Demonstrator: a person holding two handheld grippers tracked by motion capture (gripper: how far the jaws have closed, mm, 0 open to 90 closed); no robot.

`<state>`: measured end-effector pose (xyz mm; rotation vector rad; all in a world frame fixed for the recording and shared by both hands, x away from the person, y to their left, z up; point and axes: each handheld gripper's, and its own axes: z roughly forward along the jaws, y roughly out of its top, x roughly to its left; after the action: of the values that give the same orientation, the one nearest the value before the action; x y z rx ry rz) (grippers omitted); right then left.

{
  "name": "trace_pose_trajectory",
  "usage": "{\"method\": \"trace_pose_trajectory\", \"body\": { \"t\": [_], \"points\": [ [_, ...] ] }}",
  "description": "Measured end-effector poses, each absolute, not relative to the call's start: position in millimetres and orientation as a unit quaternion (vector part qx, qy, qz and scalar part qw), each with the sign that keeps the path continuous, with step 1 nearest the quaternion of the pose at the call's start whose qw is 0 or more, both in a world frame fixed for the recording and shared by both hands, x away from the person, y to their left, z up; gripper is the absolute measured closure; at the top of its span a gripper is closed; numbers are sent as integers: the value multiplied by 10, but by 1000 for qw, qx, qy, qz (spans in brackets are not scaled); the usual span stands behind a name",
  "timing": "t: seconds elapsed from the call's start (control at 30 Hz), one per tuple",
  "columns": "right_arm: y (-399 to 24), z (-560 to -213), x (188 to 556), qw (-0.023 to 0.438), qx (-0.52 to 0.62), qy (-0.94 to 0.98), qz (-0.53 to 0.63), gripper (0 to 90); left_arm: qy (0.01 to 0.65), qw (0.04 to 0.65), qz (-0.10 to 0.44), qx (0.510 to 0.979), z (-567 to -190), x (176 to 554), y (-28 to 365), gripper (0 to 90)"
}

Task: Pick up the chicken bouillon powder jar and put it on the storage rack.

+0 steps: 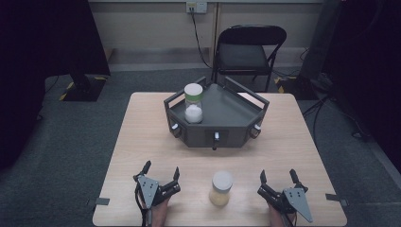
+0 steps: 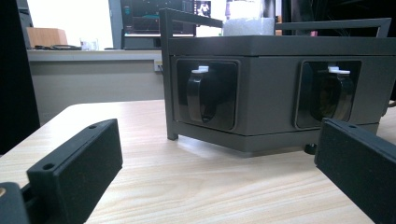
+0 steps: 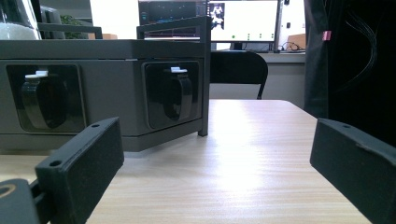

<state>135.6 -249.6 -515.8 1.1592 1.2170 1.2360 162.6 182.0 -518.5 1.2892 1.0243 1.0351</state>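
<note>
Jar: the jar stood upright on the table, low centre of the high view, between the two grippers and touching neither.
Its make: a short round body, clear, with pale yellowish fill and a whitish screw lid; whether glass or plastic could not be told.
Handling: probably light to middling, stiff, and smooth enough to slip; if glass, it would break in a fall.
Hold: best taken across the straight wall below the lid, jaws level, since the lid's edge might twist or give.
Left gripper: the left gripper, at the lower left of the high view, had its black jaws spread wide with nothing between them.
Right gripper: the right gripper, at the lower right, was likewise agape and empty.
Pads: flat, matt black blocks, likely grippy on a smooth wall.
Tray: a dark grey angular tray with rails sat mid-frame, hard and matt, with knobs set in recesses on its faces.
Second jar: a taller jar with a white lid over a green band, holding white powder, stood in the tray's left part.
Table: pale wood-grain laminate, smooth.
</note>
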Motion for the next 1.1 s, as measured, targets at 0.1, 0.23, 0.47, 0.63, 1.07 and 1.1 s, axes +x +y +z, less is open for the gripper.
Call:
{"method": "trace_pose_trajectory", "body": {
  "t": [0.1, 0.23, 0.47, 0.63, 1.07, 1.1],
  "points": [
    [-2496, -5158, 1356, 503, 480, 504, 512, 11, 435, 564, 440, 548, -5186, 1626, 1821, 3],
    [-2487, -5158, 1356, 505, 481, 503, 511, 11, 435, 564, 440, 548, -5186, 1627, 1822, 3],
    [-2490, -5151, 1357, 503, 483, 503, 511, 5, 435, 564, 439, 548, -5187, 1627, 1824, 3],
    [-2505, -5113, 1361, 495, 485, 510, 509, 0, 435, 564, 439, 547, -5187, 1627, 1824, 3],
    [-2546, -4783, 1236, 470, 455, 512, 557, 0, 436, 564, 440, 547, -5187, 1625, 1819, 3],
    [-2532, -4741, 1228, 468, 448, 514, 562, 0, 435, 564, 440, 547, -5187, 1626, 1821, 3]
  ]
}}
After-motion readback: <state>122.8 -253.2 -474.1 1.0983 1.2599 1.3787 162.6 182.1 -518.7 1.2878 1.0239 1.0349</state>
